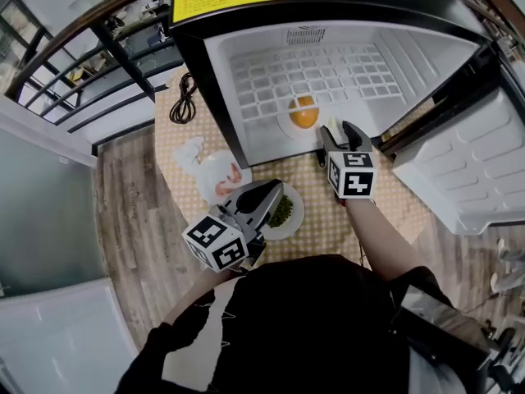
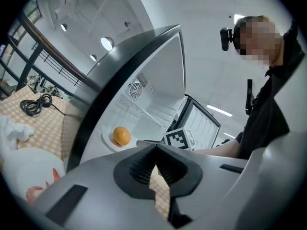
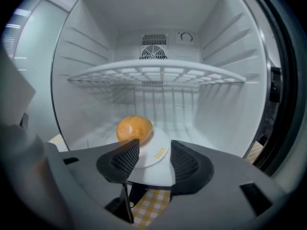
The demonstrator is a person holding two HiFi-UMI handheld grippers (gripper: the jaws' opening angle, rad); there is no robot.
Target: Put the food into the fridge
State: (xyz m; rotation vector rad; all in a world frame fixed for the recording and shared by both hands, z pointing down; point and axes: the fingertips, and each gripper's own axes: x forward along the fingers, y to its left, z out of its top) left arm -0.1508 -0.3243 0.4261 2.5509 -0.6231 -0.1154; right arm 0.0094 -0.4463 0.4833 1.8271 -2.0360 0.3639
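Head view shows your checkered table (image 1: 318, 220) on wood floor (image 1: 123, 220); left gripper (image 1: 273, 190) clenched empty, right gripper (image 1: 341, 131) released.

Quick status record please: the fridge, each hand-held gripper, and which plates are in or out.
fridge: door open, wire shelf bare
inside fridge: white plate with round orange food, on the floor under the shelf
right hand-held gripper: jaws apart, empty, at the fridge mouth, that plate just ahead
left hand-held gripper: jaws together, empty, over the plate of greens
on table: plate of greens; plate with pink food
other: black cable left of fridge
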